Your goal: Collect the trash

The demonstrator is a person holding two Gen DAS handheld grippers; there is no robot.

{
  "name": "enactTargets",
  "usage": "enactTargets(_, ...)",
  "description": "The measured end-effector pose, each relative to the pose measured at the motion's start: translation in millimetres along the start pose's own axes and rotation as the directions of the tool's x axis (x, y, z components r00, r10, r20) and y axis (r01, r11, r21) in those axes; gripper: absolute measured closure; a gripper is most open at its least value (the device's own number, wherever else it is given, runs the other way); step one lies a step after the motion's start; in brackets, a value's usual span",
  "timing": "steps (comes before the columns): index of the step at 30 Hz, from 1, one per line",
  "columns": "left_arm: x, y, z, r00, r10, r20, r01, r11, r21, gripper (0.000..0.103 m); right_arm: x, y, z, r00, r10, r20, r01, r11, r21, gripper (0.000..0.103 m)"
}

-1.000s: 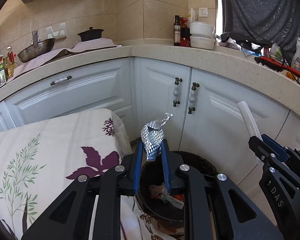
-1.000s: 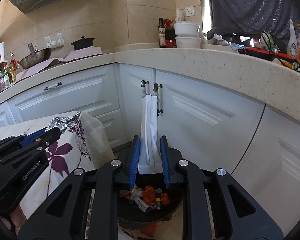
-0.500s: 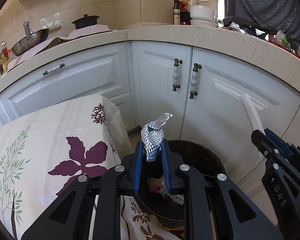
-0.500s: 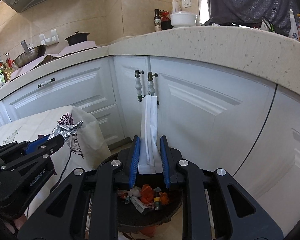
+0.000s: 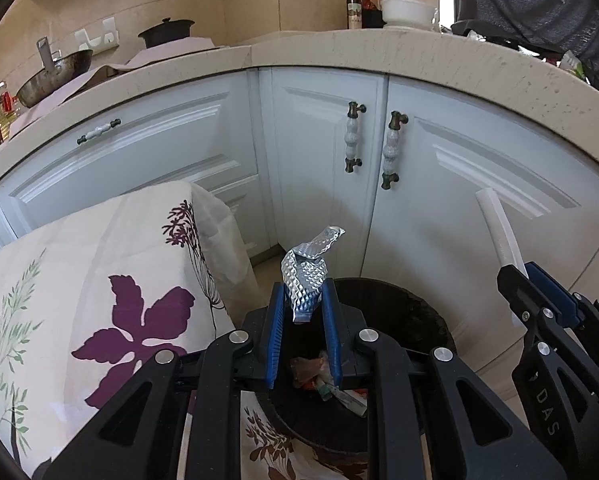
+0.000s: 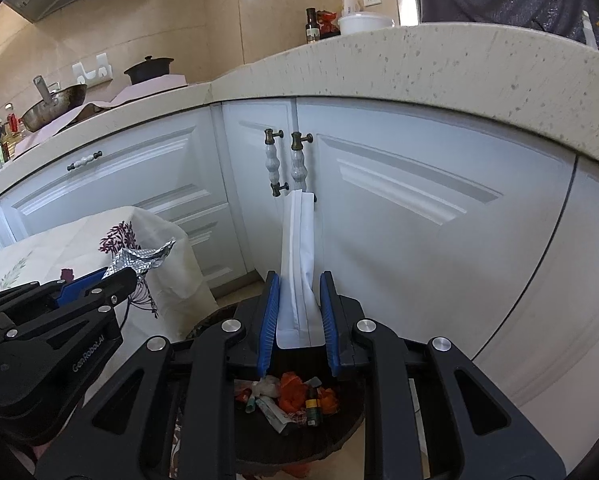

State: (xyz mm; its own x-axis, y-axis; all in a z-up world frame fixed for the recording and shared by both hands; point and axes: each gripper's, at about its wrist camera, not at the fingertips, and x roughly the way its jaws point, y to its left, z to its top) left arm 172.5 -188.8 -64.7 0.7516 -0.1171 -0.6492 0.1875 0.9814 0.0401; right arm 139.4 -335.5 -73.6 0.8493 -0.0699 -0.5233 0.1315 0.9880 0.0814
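Both pieces carried over the round black trash bin, not yet dropped.
Left gripper clamping crumpled silver embossed foil wrapper; right gripper clamping flat white paper pouch; release remaining.

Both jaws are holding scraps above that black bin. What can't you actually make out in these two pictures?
- Trash bin: near rim hidden by the gripper frames, both views.
- Bin contents: small, jumbled; only an orange wrapper reads.
- Foil wrapper and white pouch: no print visible.
- Countertop surface: hidden behind its front edge.
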Motion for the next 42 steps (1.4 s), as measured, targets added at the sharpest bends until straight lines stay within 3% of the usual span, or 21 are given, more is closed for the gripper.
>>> enactTargets(4,9.3,0.5,-0.5,1.000,-0.003,-0.022,0.003,1.000,-0.005,0.081,7.9,-1.2,-1.9,1.000,-0.008,-0.010,0.008,1.000,0.000,0.082)
enactTargets(10,16.2,-0.9,-1.2,0.999,0.010,-0.033,-0.010,1.000,0.000,0.059,22.1,-3.2,-6.0,1.000,-0.013,-0.027,0.014,1.000,0.005,0.081)
enactTargets(13,16.8,-2.2,-1.0,1.000,0.012,-0.026,-0.012,1.000,0.006,0.052,26.1,-4.1,-7.7,0.999,-0.017,-0.032,0.018,1.000,0.010,0.069)
enactTargets(16,18.2,-3.3,-1.2,0.999,0.007,-0.033,-0.007,1.000,0.010,0.050,25.9,-4.3,-8.7,0.999,-0.020,-0.032,0.020,1.000,0.011,0.068)
enactTargets(20,17.5,-3.9,-0.7,1.000,0.004,-0.028,-0.004,1.000,0.007,0.042,22.8,-5.9,-8.6,0.999,-0.030,-0.023,0.030,0.999,0.015,0.055)
enactTargets(28,17.0,0.5,1.7,0.999,-0.009,-0.032,0.008,0.999,-0.034,0.029,16.3,-13.6,-5.3,0.998,-0.056,-0.013,0.056,0.998,0.041,0.041)
enactTargets(42,-16.6,5.3,-0.4,1.000,-0.031,0.003,0.031,0.999,-0.005,0.025,-24.7,-15.0,2.3,0.995,-0.097,-0.003,0.097,0.993,0.060,0.028)
